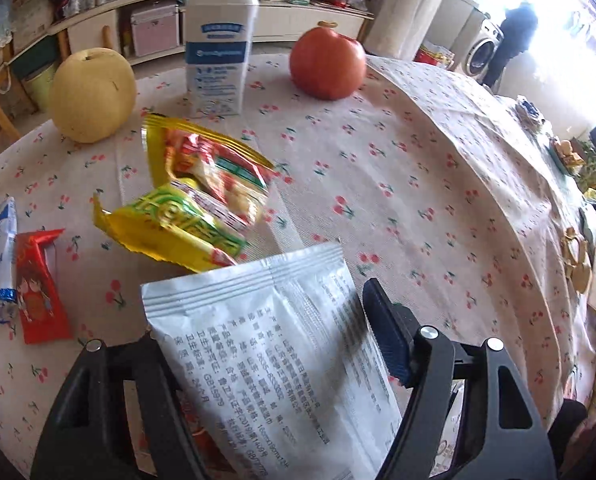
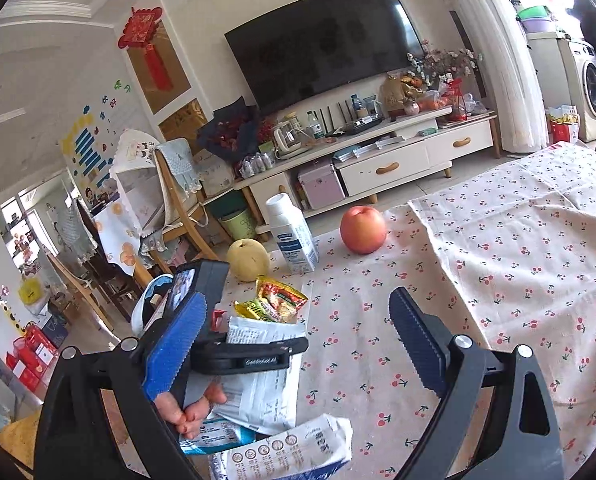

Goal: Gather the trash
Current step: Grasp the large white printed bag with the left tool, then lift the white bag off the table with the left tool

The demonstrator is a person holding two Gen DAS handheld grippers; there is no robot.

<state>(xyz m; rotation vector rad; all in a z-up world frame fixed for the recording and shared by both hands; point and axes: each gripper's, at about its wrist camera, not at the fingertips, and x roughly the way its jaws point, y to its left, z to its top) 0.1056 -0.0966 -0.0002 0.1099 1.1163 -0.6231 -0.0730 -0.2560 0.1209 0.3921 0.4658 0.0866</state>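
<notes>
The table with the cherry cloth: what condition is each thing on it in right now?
silver packet: between the left gripper's jaws
yellow snack wrappers: torn open, crumpled
red wrapper: lying flat
milk carton: upright
pear: whole
apple: whole
right gripper: open, empty

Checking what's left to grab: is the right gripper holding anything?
No, the right gripper is open, with only bare tablecloth between its fingers.
</notes>
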